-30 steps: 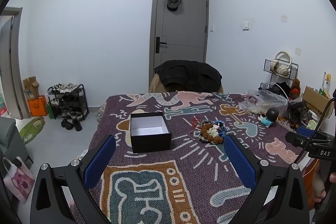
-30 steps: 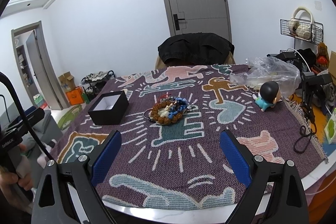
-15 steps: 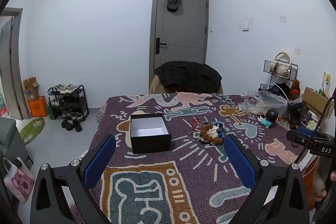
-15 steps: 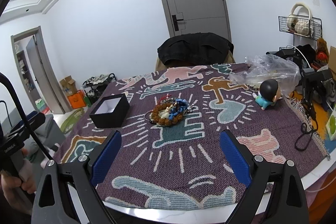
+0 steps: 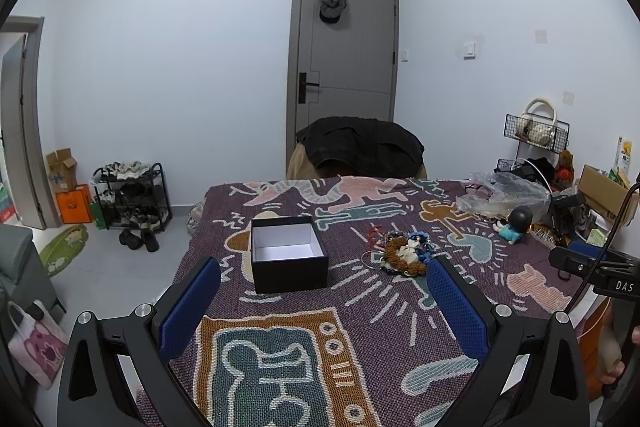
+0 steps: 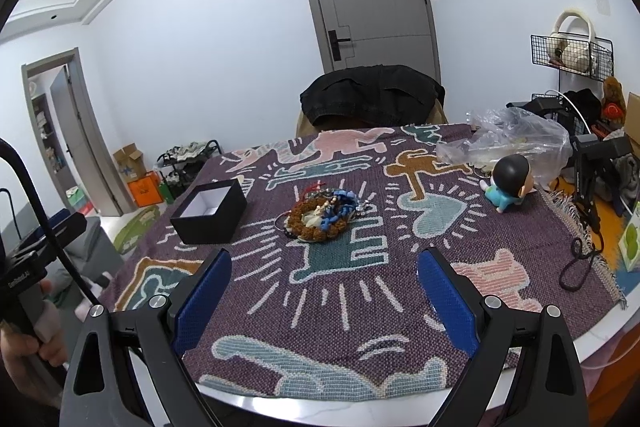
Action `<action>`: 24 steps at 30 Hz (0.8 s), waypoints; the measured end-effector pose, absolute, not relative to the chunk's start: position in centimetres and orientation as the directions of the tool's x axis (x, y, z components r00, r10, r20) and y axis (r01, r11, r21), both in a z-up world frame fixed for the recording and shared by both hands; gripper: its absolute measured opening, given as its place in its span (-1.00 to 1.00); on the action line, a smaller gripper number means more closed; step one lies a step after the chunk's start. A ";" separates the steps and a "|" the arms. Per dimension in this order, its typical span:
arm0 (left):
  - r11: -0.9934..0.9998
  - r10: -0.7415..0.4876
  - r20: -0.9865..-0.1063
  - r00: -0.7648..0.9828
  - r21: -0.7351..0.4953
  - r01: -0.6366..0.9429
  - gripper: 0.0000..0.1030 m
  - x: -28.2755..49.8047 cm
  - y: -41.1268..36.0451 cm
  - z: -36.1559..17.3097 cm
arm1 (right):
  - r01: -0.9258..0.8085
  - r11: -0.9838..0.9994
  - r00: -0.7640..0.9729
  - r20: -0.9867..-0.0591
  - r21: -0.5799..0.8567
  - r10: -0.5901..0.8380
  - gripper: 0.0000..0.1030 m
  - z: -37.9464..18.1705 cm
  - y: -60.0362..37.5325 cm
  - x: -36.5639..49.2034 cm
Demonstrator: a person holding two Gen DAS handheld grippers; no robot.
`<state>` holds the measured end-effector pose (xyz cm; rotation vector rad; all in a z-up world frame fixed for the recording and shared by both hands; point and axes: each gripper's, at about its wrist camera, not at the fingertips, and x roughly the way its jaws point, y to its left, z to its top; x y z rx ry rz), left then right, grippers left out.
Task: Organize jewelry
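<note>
jewelry pile (image 5: 406,254) lying on patterned cloth (image 5: 360,307) over worktop, just right of black box (image 5: 288,254), apart from it. box lidless, white inside. left tool (image 5: 324,303) being held wide open above cloth; right tool (image 6: 324,291) likewise spread, nothing gripped.

The left claw (image 5: 322,305) hangs level over the near edge of the bench, its blue pads (image 5: 188,307) spread wide with nothing between them. The right claw (image 6: 324,293) hangs likewise over the near edge, pads (image 6: 448,301) wide apart and bare. In the right wrist view the left hand (image 6: 28,343) grips its claw's handle at the far left; in the left wrist view the right hand (image 5: 614,355) grips its handle at the far right.
</note>
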<state>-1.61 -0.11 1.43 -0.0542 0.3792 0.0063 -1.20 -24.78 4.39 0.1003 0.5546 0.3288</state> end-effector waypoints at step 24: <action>0.996 -0.056 -0.401 0.915 -0.089 0.022 1.00 -0.1 0.0 0.6 | -0.290 0.945 0.791 -0.517 0.154 0.327 0.83 4.0 -24.6 -0.4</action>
